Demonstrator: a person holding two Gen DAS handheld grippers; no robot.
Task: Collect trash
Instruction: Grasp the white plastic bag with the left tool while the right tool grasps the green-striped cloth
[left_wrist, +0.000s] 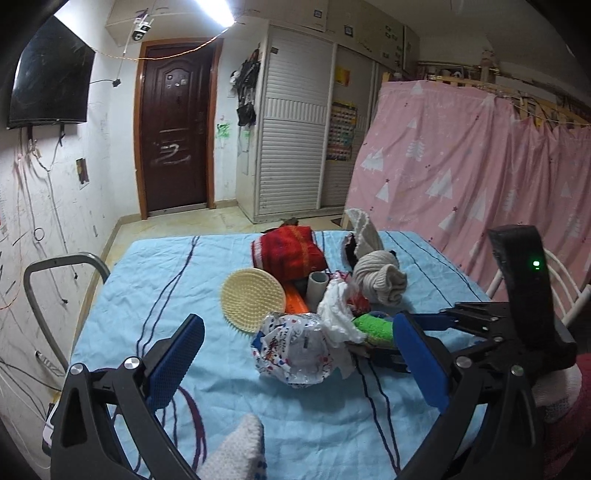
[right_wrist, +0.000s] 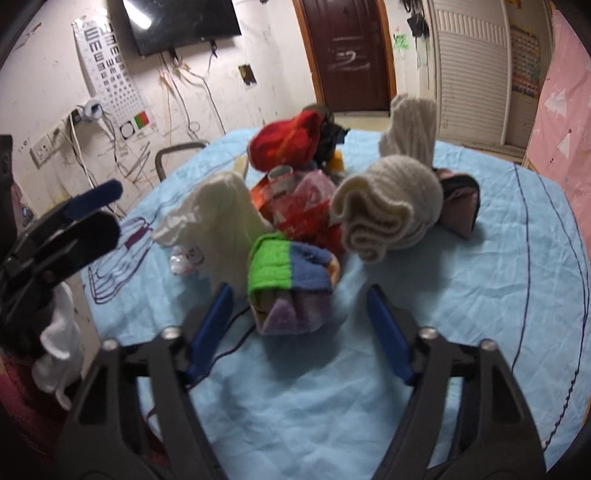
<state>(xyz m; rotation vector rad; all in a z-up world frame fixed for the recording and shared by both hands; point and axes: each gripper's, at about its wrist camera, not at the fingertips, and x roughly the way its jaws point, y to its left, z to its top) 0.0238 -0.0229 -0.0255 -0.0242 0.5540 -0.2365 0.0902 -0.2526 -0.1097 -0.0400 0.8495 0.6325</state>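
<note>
A heap lies on the table with the blue cloth (left_wrist: 155, 280). In the left wrist view a crumpled printed plastic wrapper (left_wrist: 295, 350) and a white crumpled tissue (left_wrist: 338, 314) lie in front, between the wide open jaws of my left gripper (left_wrist: 301, 354), which holds nothing. In the right wrist view my right gripper (right_wrist: 301, 302) is open, its blue pads either side of a folded green, blue and purple cloth (right_wrist: 291, 284). Behind it lie a red snack wrapper (right_wrist: 306, 210) and the white tissue (right_wrist: 221, 214). The left gripper shows at the left of that view (right_wrist: 94, 206).
Among the heap are a cream knit bundle (left_wrist: 380, 280), a red knit item (left_wrist: 288, 251), a round yellow bristle pad (left_wrist: 253, 299), a grey tube (left_wrist: 317, 286) and an orange item (left_wrist: 297, 302). A chair back (left_wrist: 55, 266) stands left. A pink curtain (left_wrist: 480, 177) hangs right.
</note>
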